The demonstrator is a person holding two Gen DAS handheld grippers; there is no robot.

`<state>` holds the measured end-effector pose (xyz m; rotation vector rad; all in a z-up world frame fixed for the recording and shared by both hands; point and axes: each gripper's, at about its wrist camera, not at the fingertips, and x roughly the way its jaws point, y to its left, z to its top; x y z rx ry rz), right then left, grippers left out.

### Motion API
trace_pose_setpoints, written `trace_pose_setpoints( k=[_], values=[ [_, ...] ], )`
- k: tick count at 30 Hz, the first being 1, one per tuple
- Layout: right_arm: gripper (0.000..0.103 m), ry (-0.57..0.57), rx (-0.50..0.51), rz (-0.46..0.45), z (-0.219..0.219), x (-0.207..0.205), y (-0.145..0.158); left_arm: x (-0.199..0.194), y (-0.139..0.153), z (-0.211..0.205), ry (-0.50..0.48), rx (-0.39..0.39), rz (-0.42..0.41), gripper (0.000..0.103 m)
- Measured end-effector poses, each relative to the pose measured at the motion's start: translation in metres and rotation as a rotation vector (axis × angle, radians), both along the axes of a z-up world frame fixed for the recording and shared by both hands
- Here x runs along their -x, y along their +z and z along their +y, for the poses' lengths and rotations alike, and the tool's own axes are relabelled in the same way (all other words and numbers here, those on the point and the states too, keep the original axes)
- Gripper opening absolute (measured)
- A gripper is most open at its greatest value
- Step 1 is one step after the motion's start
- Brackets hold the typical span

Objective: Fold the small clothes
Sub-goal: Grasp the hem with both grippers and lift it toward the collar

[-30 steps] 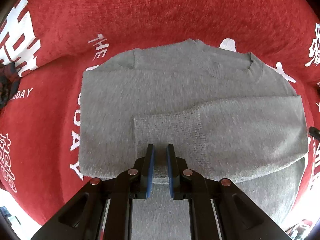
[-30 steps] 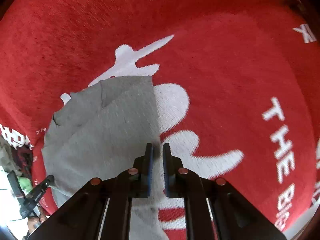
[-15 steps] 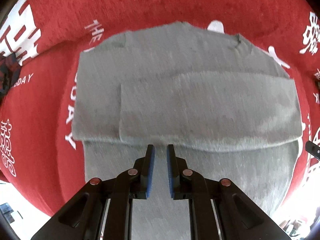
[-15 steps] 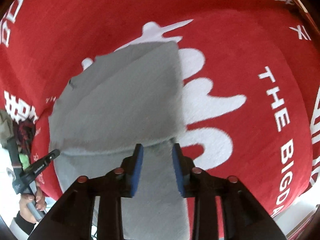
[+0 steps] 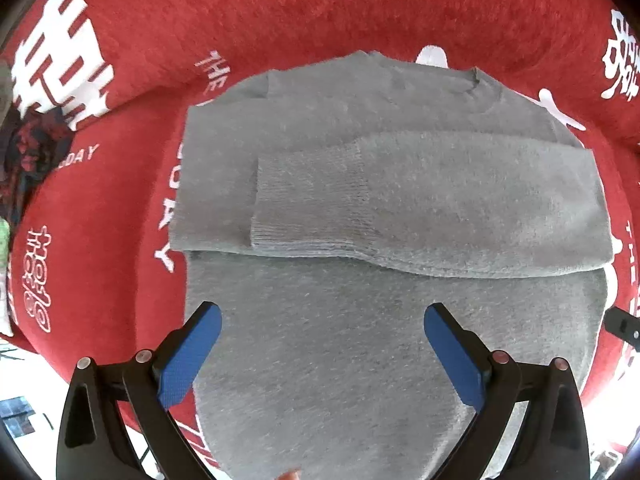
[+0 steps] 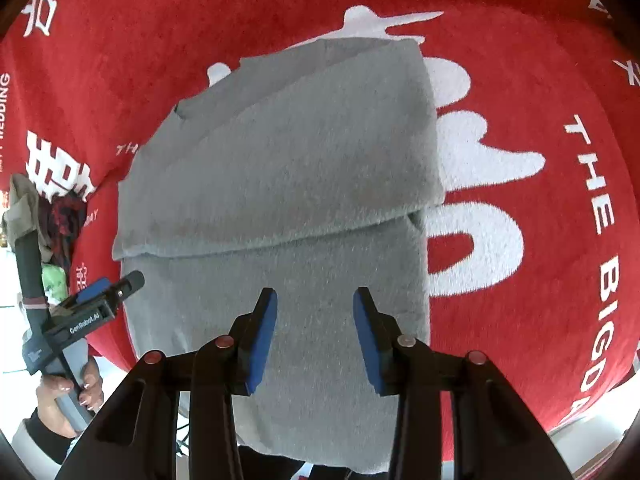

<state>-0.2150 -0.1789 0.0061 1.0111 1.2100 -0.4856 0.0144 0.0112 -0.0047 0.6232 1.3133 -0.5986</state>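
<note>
Red blanket (image 5: 320,12) with white letters carries one gray sweater (image 5: 360,320), sleeve folded across. Two grippers above: left gripper (image 5: 322,350) and right gripper (image 6: 315,336) both opening, holding nothing.

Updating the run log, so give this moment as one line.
left gripper: opening, empty | right gripper: opening, empty | grey sweater: sleeve folded across, flat on red blanket
</note>
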Motion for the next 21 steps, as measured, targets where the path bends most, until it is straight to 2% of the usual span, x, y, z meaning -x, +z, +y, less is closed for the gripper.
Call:
trace_pose_setpoints(
  k=[1, 2, 11, 21],
  values=[
    [0.056, 0.002, -0.003, -0.003, 0.001, 0.001, 0.001, 0.0, 0.001, 0.001, 0.001, 0.001, -0.001, 0.101],
    [0.057, 0.004, -0.005, -0.006, 0.001, 0.003, 0.001, 0.001, 0.001, 0.001, 0.003, 0.0, -0.004, 0.101],
    [0.057, 0.03, -0.041, -0.002, 0.008, 0.011, -0.006, 0.012, -0.004, 0.019, 0.031, -0.026, 0.028, 0.101],
    [0.057, -0.014, -0.092, -0.017, 0.032, 0.02, -0.012, 0.019, -0.008, 0.059, 0.036, -0.023, 0.047, 0.101]
  ],
)
